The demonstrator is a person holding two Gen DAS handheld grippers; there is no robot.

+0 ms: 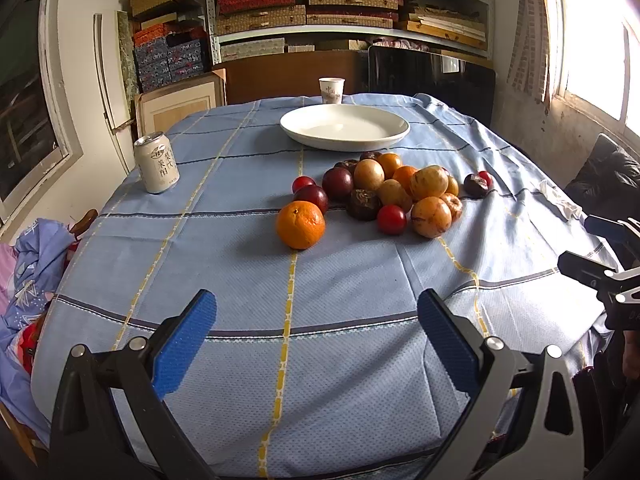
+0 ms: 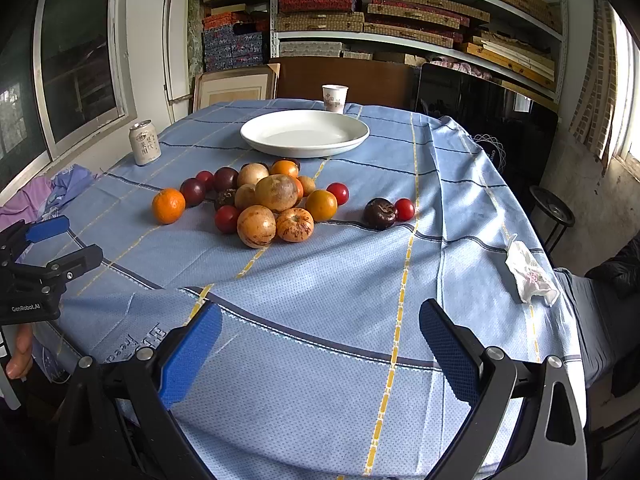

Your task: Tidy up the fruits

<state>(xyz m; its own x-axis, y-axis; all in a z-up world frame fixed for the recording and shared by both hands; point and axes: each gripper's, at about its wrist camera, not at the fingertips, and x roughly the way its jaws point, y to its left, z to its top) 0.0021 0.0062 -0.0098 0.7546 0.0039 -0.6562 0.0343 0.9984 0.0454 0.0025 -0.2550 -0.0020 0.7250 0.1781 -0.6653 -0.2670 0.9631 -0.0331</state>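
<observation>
A can [image 1: 157, 168] stands far left of the left gripper [image 1: 316, 320], a crumpled tissue [image 2: 530, 274] right of the right gripper [image 2: 320, 328]; both grippers gape empty; the fruit pile [image 1: 384, 192] lies well ahead of each, the white plate [image 1: 345, 126] beyond it.

Metal shelves [image 2: 420, 4] stacked with flat boxes fill the back wall. Window [image 2: 80, 60] left of shelves, bright window [image 1: 592, 40] right. Black stool [image 2: 552, 210] below right.
</observation>
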